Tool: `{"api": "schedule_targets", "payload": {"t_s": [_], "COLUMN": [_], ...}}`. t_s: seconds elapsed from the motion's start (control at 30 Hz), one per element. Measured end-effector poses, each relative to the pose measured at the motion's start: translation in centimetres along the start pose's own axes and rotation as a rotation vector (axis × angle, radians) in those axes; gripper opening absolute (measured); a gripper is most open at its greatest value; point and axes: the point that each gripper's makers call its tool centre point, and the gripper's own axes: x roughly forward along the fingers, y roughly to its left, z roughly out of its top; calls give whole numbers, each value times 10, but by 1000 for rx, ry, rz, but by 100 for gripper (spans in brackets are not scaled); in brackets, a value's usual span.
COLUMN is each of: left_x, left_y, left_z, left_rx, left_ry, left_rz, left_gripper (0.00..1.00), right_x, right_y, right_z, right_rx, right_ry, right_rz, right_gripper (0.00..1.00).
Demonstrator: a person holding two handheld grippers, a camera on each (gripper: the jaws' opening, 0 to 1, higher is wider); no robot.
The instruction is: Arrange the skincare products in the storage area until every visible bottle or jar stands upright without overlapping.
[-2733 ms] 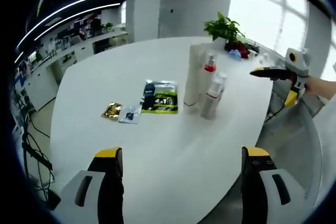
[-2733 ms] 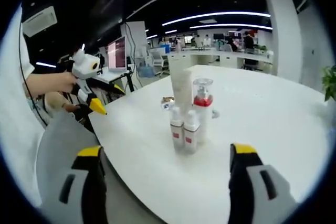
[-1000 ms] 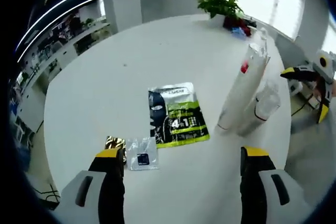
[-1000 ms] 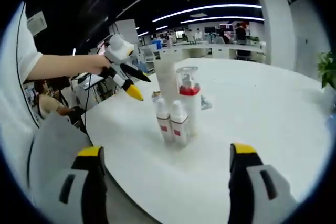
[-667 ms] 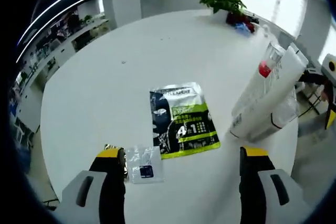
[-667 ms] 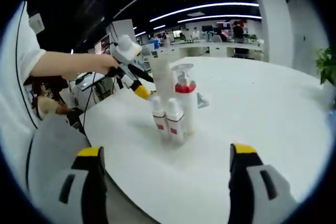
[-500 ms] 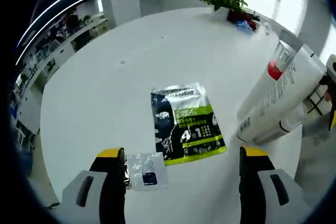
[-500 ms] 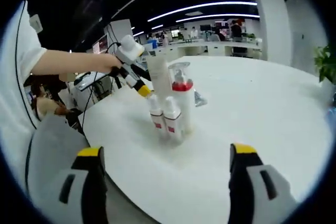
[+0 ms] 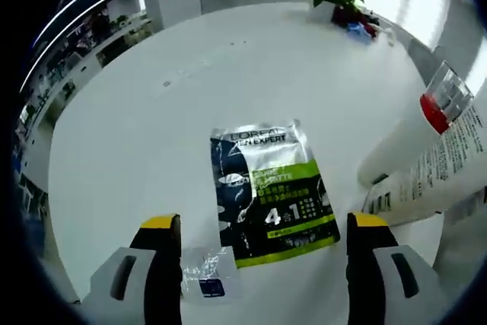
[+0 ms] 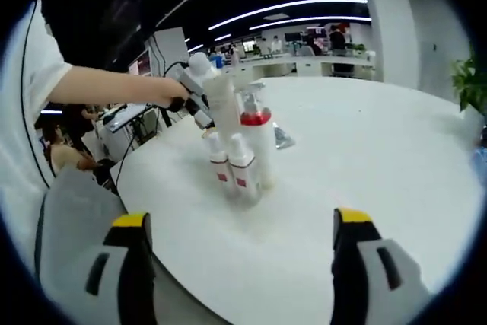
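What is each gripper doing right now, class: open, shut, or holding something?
Left gripper: open, holding nothing, above the sachets on the table.
Right gripper: open, holding nothing, short of the bottles.

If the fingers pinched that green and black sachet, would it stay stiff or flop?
The sachet lies flat on the white table and looks like a thin foil pack, so it would probably flop. Its glossy face may be slippery, and it is likely light.
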Motion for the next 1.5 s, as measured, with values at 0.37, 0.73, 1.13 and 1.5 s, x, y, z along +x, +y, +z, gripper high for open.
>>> {"api": "schedule_targets", "payload": {"t_s": [0.37, 0.73, 1.13, 1.5], "left_x": [17, 32, 37, 35], "left_y": [-7, -13, -4, 6], "left_z": [7, 6, 4, 6], "left_rx": [-12, -1, 15, 6], "left_ry": [17, 44, 60, 48], "left_rz": [-22, -11, 39, 54], "left_gripper": [89, 90, 85, 72], "right_x": [-4, -2, -4, -4], "right_y": [-5, -8, -11, -12], "right_z": [-6, -9, -14, -15], "right_rx": [22, 33, 45, 51], "right_ry": [6, 8, 17, 18], "right_rz": [-20, -25, -33, -35], "right_gripper": [99, 99, 99, 99]}}
